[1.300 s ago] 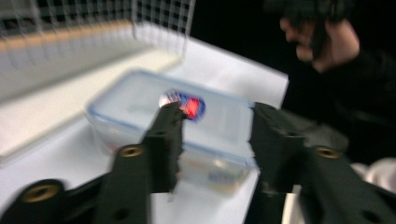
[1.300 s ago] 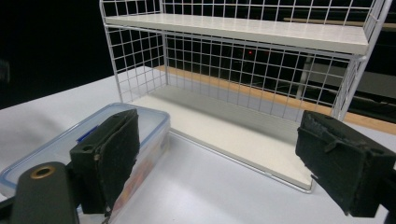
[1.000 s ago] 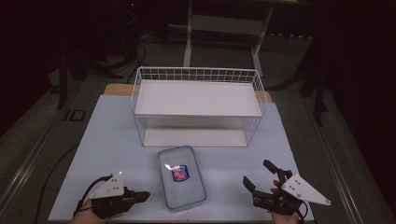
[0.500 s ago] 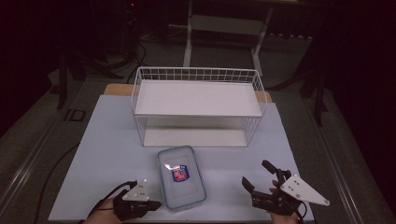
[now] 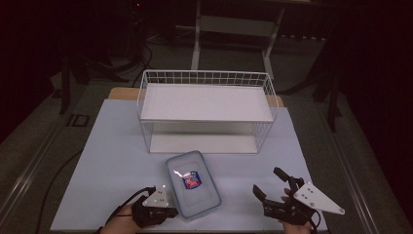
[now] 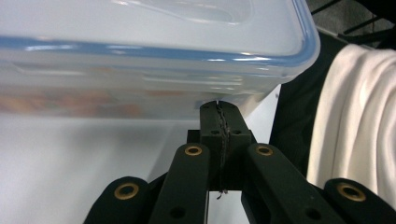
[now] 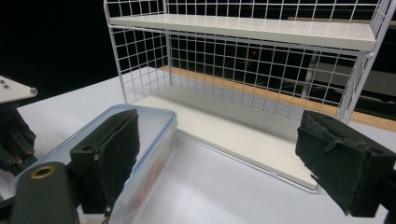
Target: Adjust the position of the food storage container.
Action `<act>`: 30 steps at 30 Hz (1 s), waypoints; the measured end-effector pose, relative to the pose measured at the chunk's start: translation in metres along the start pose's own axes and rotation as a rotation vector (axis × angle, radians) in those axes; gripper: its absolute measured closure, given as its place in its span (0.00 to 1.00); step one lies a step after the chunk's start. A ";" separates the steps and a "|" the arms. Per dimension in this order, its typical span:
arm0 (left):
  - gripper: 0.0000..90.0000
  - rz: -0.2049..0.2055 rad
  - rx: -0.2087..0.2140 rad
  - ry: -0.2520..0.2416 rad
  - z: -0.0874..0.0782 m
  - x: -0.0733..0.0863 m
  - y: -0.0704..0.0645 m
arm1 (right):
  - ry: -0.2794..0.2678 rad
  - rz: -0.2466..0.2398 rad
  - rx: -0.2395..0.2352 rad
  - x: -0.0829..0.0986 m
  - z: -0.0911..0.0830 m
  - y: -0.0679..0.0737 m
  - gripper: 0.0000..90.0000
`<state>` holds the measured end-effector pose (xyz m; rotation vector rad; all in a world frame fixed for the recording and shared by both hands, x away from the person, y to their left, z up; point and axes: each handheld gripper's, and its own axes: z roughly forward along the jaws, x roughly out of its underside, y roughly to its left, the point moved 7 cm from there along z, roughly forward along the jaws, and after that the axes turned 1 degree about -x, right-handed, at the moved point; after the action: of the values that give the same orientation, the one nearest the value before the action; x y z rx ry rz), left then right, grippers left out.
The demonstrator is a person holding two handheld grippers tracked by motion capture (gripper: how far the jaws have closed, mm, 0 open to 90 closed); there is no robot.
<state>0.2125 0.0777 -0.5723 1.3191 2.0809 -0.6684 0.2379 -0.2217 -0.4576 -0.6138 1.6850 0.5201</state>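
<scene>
Lidded plastic food container [image 5: 193,184] flat on tabletop [image 5: 112,156], between both tongs. Rigid shell, smooth clear lid with blue rim: likely slippery, light to moderate, contents unclear. Best hold: opposite long sides under rim.

Left tongs [image 6: 219,116] closed, empty, tips at container's near corner. Right tongs [image 5: 271,186] wide open, just right of container. Wire shelf rack [image 5: 207,109] beyond.

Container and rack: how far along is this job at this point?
Early. Nothing looks done: the container lies flat on the table in front of the rack, whose two shelves are bare. In hand: the left gripper, jaws shut, sits at the container's near left side; the right gripper waits open beside it. Gripping, lifting and any shelving remain.
</scene>
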 end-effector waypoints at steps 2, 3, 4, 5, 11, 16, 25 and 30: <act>0.99 0.007 -0.001 -0.009 0.003 -0.004 0.000 | 0.002 -0.002 0.000 0.000 0.000 0.000 0.15; 0.99 0.008 0.002 -0.010 0.004 -0.006 -0.001 | 0.002 -0.003 -0.001 0.000 0.000 0.000 0.15; 0.99 0.018 0.001 -0.007 0.006 -0.007 -0.002 | 0.002 -0.002 -0.002 0.001 0.000 0.000 0.15; 0.99 0.017 0.000 -0.011 0.007 -0.008 -0.003 | 0.002 -0.004 -0.001 0.001 0.000 0.000 0.15; 0.99 0.030 -0.007 0.005 0.010 -0.005 -0.008 | 0.006 -0.006 -0.005 0.001 0.000 0.001 0.15; 0.99 0.025 0.001 -0.002 0.014 -0.010 -0.006 | 0.007 -0.007 -0.007 0.001 0.001 0.002 0.15; 0.99 0.043 0.026 -0.010 0.028 -0.025 -0.010 | 0.006 0.004 -0.009 0.001 0.000 0.000 0.15; 0.99 0.070 0.029 0.000 0.035 -0.031 -0.011 | 0.004 0.003 -0.008 0.001 0.000 0.000 0.15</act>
<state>0.2197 0.0307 -0.5741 1.4017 2.0225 -0.6707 0.2375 -0.2216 -0.4584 -0.6192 1.6886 0.5283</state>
